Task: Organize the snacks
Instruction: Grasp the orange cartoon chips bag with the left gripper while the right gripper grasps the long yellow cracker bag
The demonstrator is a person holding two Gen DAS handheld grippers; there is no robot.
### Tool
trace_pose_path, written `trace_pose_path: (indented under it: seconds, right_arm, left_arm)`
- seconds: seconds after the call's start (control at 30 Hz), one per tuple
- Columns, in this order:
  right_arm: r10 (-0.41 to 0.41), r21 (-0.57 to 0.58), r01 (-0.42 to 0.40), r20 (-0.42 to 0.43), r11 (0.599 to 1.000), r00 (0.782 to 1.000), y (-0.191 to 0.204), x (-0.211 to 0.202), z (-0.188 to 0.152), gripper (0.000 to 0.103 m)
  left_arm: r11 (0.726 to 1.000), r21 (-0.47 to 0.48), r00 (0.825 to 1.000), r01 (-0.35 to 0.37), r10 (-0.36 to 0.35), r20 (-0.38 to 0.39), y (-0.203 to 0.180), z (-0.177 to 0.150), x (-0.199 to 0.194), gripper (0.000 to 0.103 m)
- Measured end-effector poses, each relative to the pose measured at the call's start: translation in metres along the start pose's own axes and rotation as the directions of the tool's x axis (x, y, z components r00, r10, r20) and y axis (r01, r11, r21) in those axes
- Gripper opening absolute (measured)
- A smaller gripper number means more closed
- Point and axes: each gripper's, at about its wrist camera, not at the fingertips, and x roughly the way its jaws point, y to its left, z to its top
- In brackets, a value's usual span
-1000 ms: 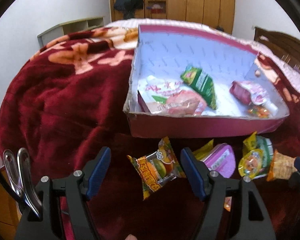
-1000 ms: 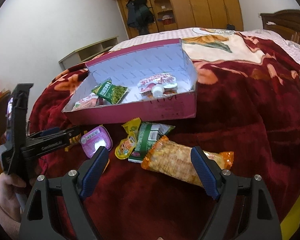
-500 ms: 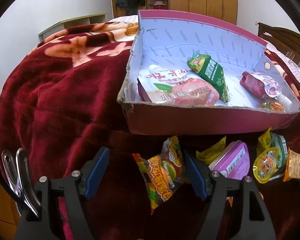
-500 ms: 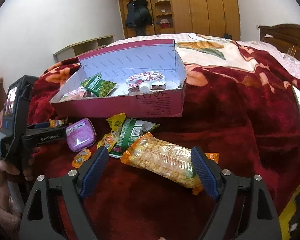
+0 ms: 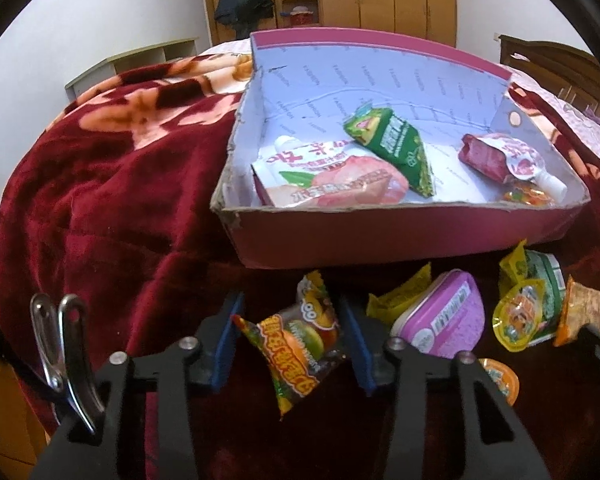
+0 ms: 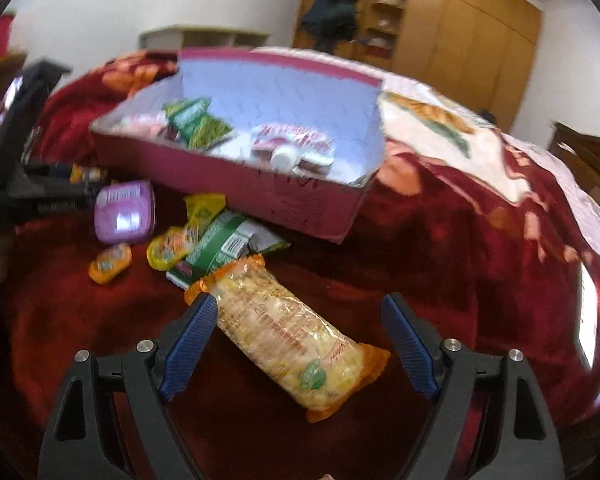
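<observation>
Closing left gripper (image 5: 290, 334) fingers on burger-print candy packet (image 5: 300, 338) between the pads, pink box (image 5: 400, 240) just beyond the fingertips, right gripper (image 6: 300, 334) fingers spread wide, holding nothing, long orange-ended snack pack (image 6: 288, 336) lying between them on the red blanket (image 6: 440, 248).

Left gripper (image 5: 290, 338): black plastic frame, blue ribbed pads (image 5: 226, 344), silver screw heads, a metal clip (image 5: 62, 354) at its left side. Right gripper (image 6: 300, 338): same black frame, blue pads, silver screws.
</observation>
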Motion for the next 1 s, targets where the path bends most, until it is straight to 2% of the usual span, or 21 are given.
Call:
trace_pose_path:
  seconds: [0.03,0.1,0.2,0.33,0.43,0.53,0.73,0.8,0.9,0.97,1.0]
  right_arm:
    - [0.036,-0.005,-0.036,-0.032,0.999,0.999,-0.001,0.007,0.0,0.086]
    - [0.058,-0.009,-0.059,-0.055,0.998,0.997,0.0,0.013,-0.001,0.086]
    - [0.062,-0.021,-0.064,-0.062,0.998,0.996,0.006,0.018,-0.004,0.086]
    - [0.072,0.025,-0.071,-0.062,0.997,0.995,0.006,0.02,-0.009,0.083]
    - [0.082,0.075,-0.079,-0.04,0.994,0.996,0.003,0.015,-0.011,0.072]
    - [0.077,0.11,-0.075,-0.016,0.991,0.997,0.003,0.011,-0.013,0.065]
    - [0.084,0.175,-0.086,0.018,0.981,0.996,0.003,0.005,-0.016,0.056]
    - [0.096,0.208,-0.099,0.028,0.973,0.995,0.002,0.003,-0.017,0.055]
    - [0.107,0.242,-0.113,0.039,0.964,0.994,0.002,0.001,-0.018,0.055]
    - [0.114,0.264,-0.123,0.048,0.957,0.992,0.002,-0.001,-0.018,0.054]
    - [0.125,0.279,-0.135,0.056,0.951,0.991,0.001,-0.003,-0.018,0.053]
  left_arm:
    - [1.0,0.004,1.0,-0.002,0.002,0.004,-0.001,0.0,-0.001,0.049]
    - [1.0,0.007,1.0,0.001,-0.001,0.01,0.0,-0.002,-0.002,0.048]
    - [1.0,0.004,1.0,0.011,-0.011,0.014,0.002,-0.003,-0.005,0.047]
    - [0.999,-0.009,0.999,0.036,-0.036,0.02,0.006,-0.005,-0.011,0.046]
    - [0.998,-0.031,0.998,0.057,-0.056,0.026,0.012,-0.006,-0.016,0.046]
    - [0.997,-0.044,0.997,0.067,-0.066,0.033,0.016,-0.006,-0.02,0.043]
    - [0.994,-0.057,0.995,0.092,-0.089,0.048,0.022,-0.008,-0.029,0.042]
    - [0.995,-0.056,0.996,0.082,-0.08,0.039,0.023,-0.009,-0.027,0.042]
    - [0.998,-0.039,0.998,0.059,-0.059,0.014,0.021,-0.011,-0.021,0.045]
    - [0.999,-0.01,0.999,0.048,-0.048,-0.002,0.017,-0.014,-0.018,0.056]
    - [0.999,-0.004,0.999,0.045,-0.045,-0.008,0.016,-0.015,-0.016,0.058]
